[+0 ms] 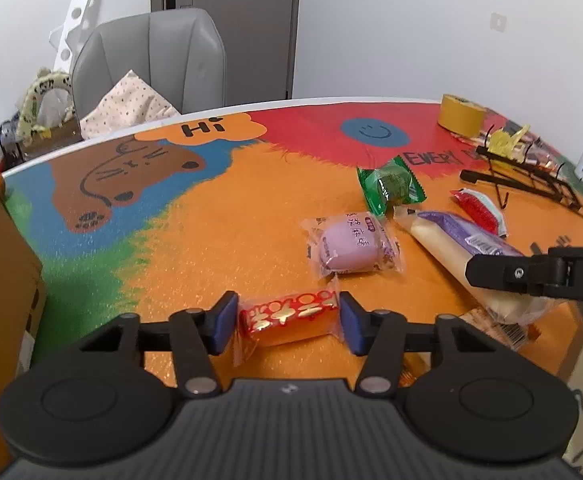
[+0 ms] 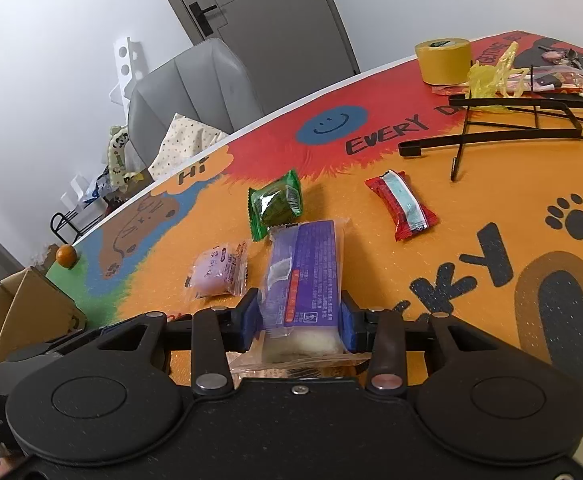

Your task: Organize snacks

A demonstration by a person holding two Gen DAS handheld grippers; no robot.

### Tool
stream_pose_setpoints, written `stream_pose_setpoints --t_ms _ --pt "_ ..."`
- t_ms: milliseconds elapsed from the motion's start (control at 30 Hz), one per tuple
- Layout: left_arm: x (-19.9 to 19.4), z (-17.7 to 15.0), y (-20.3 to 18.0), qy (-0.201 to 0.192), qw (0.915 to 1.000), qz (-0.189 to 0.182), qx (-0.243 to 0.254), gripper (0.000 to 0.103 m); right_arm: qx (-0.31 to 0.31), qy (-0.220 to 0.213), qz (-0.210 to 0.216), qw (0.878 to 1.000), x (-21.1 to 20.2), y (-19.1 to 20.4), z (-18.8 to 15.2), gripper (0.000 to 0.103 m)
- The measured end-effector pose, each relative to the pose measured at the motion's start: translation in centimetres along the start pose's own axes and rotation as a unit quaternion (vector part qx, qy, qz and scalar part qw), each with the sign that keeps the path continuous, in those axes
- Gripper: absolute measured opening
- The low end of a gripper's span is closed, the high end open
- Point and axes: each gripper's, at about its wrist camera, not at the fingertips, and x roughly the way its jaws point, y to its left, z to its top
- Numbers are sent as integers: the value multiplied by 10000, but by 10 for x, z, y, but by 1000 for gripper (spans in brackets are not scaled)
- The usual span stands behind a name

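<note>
Two grippers, left gripper (image 1: 287, 322) pinching red-gold candy (image 1: 289, 316), right gripper (image 2: 299, 320) clamping purple packet (image 2: 305, 280).

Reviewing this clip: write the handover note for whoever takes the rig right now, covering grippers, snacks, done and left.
Left gripper: closed on the red-gold candy, low over the table.
Right gripper: closed on the purple cake pack; its far end lies by the green snack.
Loose on the table: green snack, pink mochi, red bar.
The black rack stands at the far side, near the tape roll.
Done: both grips taken. Nothing looks sorted yet.
Left: place the two held snacks, then the three loose ones.
</note>
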Motion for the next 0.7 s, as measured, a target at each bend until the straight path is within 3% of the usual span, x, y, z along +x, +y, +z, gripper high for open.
stream_pose_setpoints --t_ms 700 --pt "-82 -5 14 -579 9982 -38 -115 50 -77 -424 307 9986 -52 30 -15 37"
